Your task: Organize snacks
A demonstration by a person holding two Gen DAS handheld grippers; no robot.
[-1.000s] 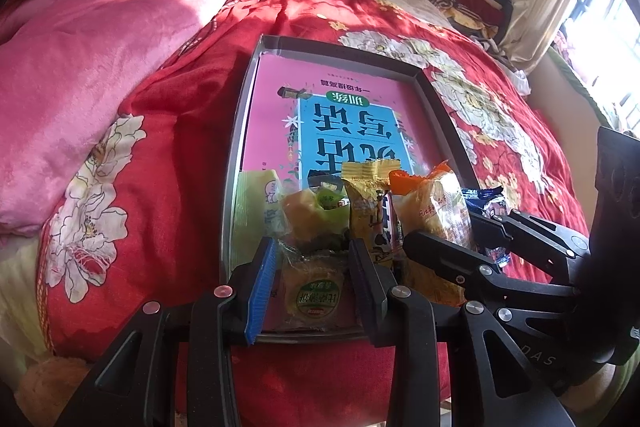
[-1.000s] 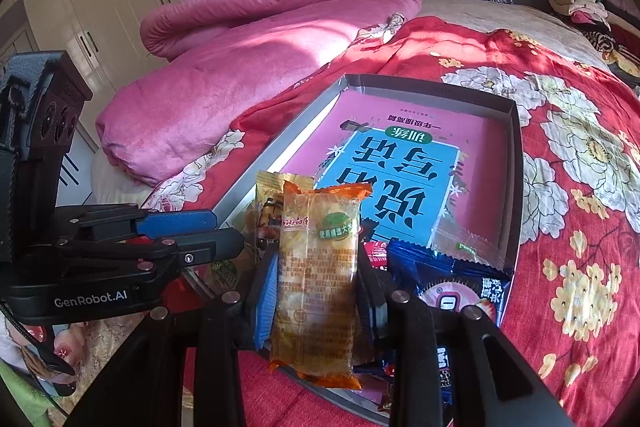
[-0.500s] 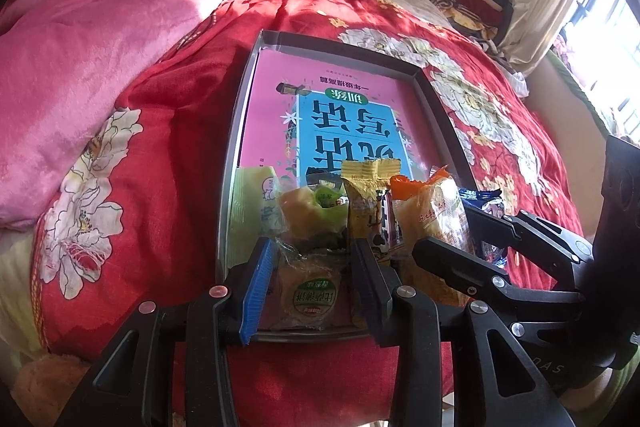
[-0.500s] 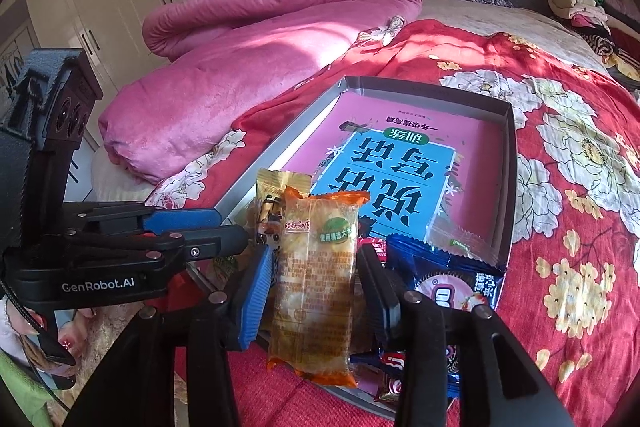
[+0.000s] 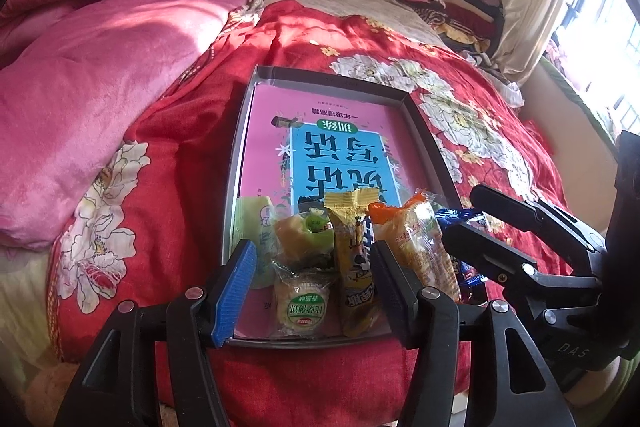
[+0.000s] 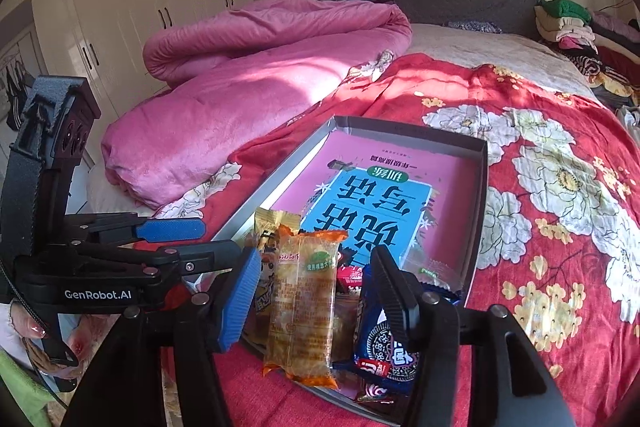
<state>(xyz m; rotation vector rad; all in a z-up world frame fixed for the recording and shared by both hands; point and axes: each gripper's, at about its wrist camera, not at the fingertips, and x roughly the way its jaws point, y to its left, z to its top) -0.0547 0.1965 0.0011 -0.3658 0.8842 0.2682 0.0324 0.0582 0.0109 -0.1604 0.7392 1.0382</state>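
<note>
Both my claws are opening, releasing: left gripper (image 5: 310,273) around the round cake (image 5: 302,305), right gripper (image 6: 316,297) around the orange pack (image 6: 302,301), lining snacks along the tray (image 5: 236,163) edge, frame bottom.

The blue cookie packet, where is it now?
In the right wrist view the blue cookie packet lies at the tray's near right corner, just right of the orange-ended cake packet.

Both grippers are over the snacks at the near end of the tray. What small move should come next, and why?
Probably lift both grippers clear. The left gripper and right gripper are opening, pads off the round pastry packet and the orange bread packet, which lie in the tray.
</note>
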